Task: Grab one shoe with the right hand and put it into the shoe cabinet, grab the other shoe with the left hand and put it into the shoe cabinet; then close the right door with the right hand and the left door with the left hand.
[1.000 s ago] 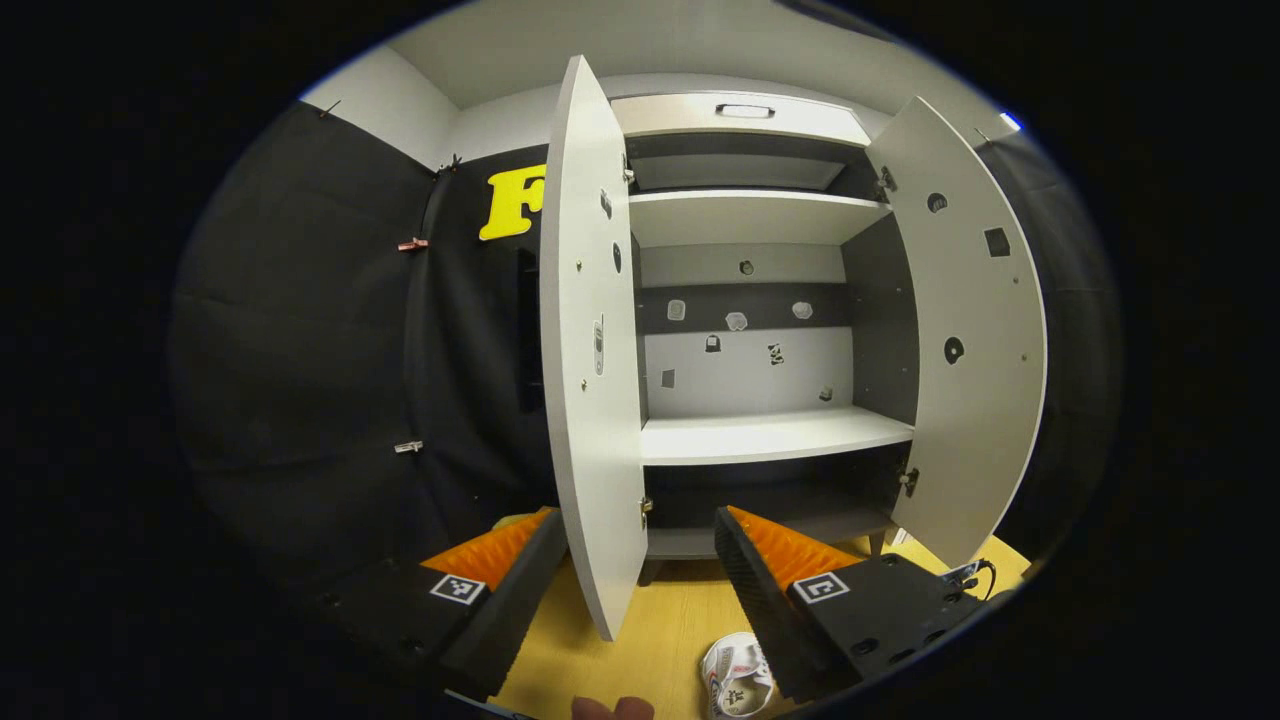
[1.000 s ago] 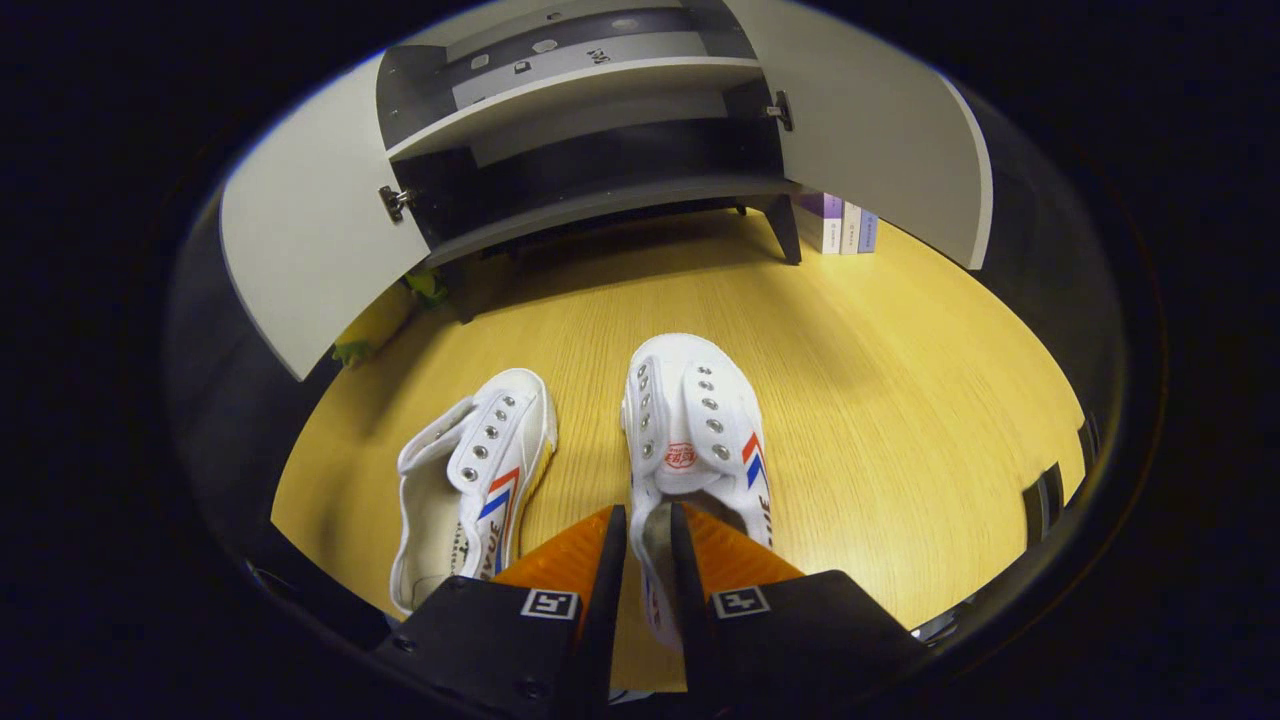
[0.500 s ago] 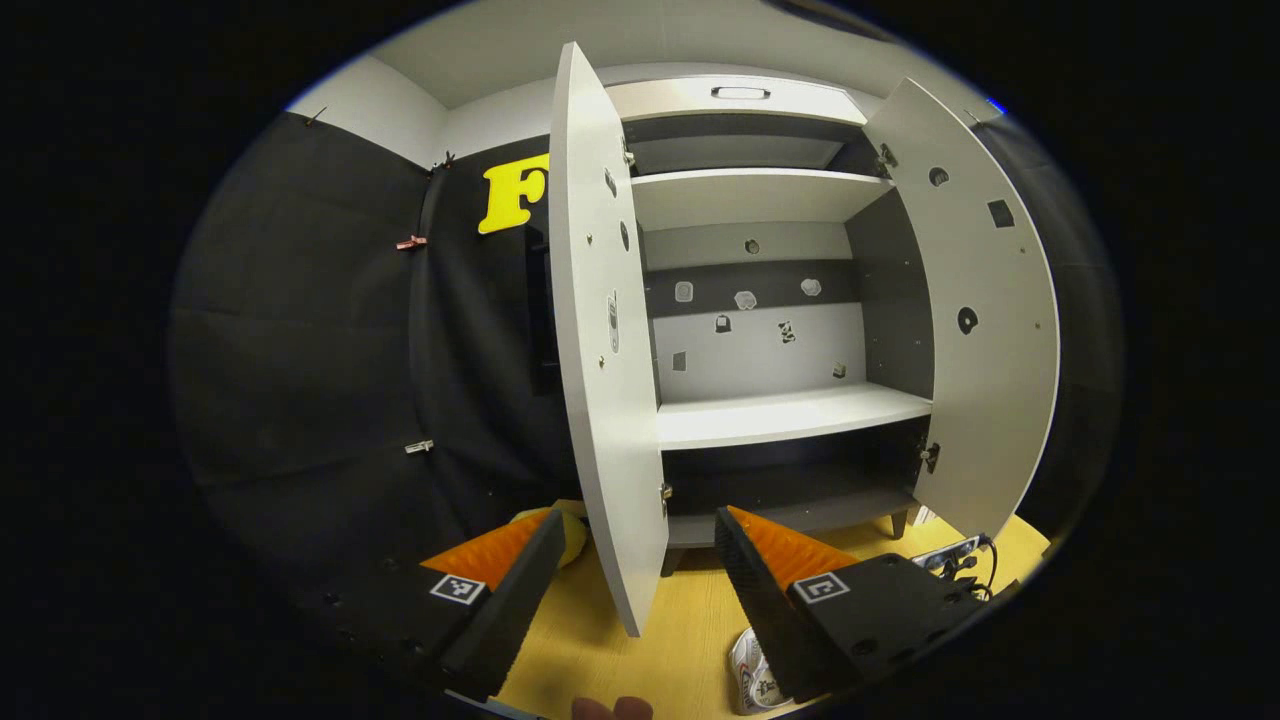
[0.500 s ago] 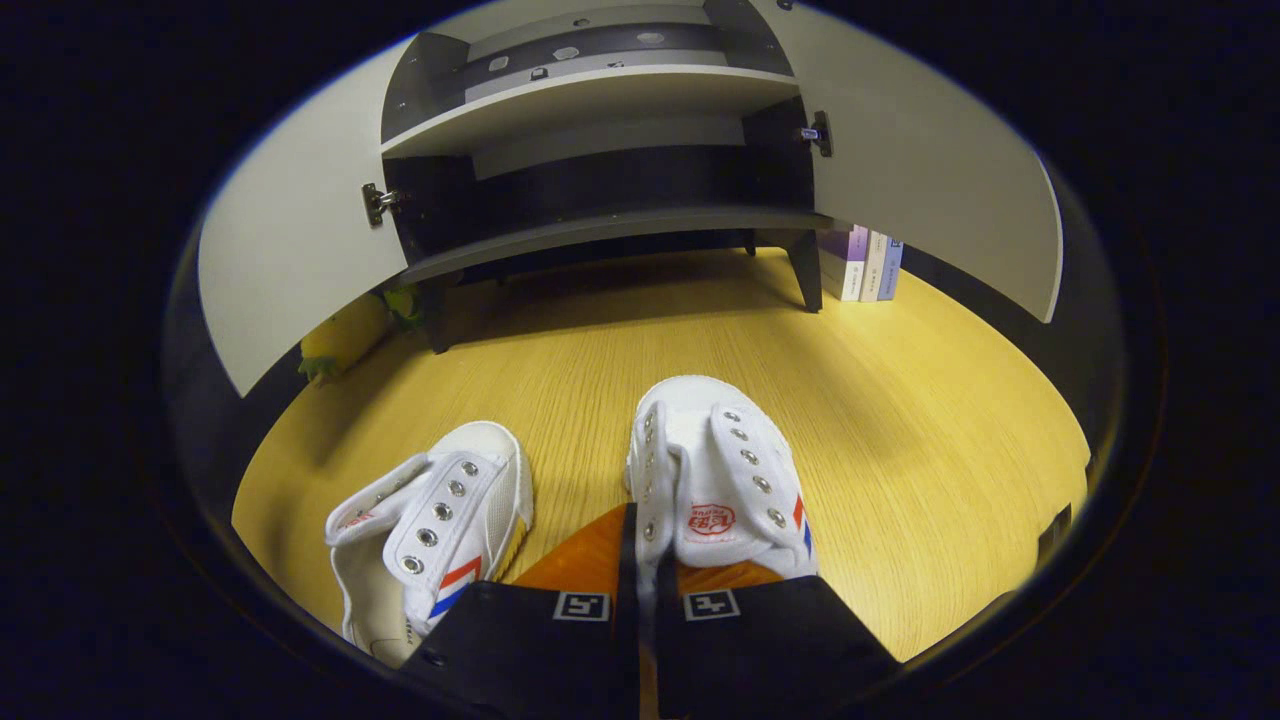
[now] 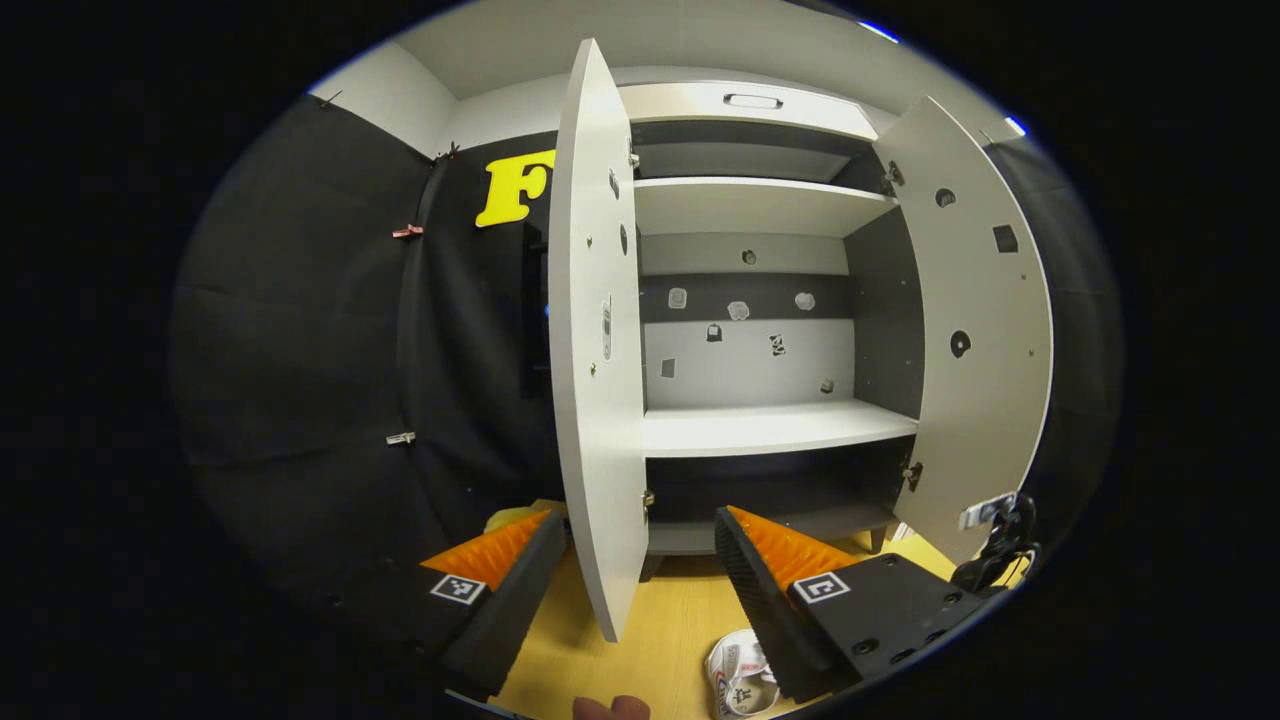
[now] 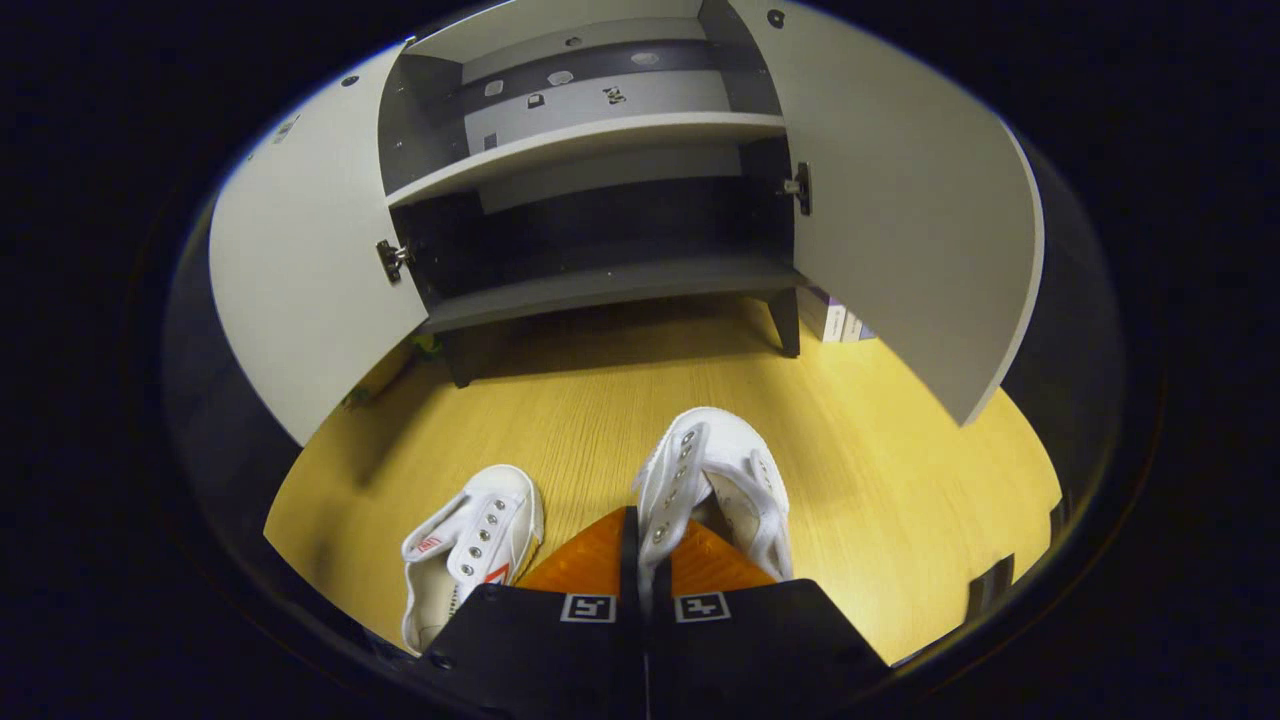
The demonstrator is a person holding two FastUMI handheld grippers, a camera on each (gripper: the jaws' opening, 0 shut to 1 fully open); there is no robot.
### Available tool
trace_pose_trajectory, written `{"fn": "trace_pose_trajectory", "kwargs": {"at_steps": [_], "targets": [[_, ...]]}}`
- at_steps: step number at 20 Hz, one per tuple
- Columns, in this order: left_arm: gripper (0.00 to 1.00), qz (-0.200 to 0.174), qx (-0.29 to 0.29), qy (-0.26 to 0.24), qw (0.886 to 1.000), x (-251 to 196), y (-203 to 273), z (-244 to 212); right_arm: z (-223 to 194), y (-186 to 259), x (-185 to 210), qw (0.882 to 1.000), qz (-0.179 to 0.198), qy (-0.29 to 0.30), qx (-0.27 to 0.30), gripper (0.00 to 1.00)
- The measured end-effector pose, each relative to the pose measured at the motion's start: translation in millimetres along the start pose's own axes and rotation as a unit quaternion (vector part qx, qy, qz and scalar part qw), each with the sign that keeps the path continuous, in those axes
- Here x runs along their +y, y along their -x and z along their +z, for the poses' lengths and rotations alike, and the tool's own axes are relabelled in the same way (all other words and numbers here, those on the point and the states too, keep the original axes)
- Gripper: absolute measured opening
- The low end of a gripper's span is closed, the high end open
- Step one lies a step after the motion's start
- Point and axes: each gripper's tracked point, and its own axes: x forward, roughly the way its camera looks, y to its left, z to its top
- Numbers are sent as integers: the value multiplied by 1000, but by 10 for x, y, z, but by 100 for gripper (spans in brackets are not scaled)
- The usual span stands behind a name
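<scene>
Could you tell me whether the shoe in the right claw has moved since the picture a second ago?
Yes. The gripped shoe has tilted up off the wooden floor, while the other shoe lies flat beside it.

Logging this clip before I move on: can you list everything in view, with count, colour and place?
Shoe cabinet: one, pale grey with dark interior, on the floor, shelves bare.
Doors: two, pale grey, both open; left door, right door.
Shoes: two, white with red and blue stripes; gripped shoe at the right claw, other shoe on the floor beside it.
Floor: yellow wood grain.
Books: a few, purple and white, behind the right door.
Yellow-green object: one, behind the left door.
Left claw: open, facing the left door's edge.
Right claw: shut on the gripped shoe's side wall.
</scene>
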Motion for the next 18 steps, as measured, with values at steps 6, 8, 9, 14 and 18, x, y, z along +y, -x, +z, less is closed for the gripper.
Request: {"fn": "trace_pose_trajectory", "kwargs": {"at_steps": [6,8,9,14,18], "targets": [[95,-5,-13,-12,1000,-23,-8,50,1248,578,243,997,19,13,-72,7],[95,-15,-15,-11,1000,-97,0,53,1707,676,329,995,20,22,-95,7],[95,-21,-14,-10,1000,-136,12,45,1943,691,371,994,23,23,-103,7],[95,-44,-5,7,999,-311,23,-13,3071,548,457,989,27,30,-143,6],[95,-48,-3,7,999,-333,-9,-39,3753,52,374,987,14,51,-153,6]]}}
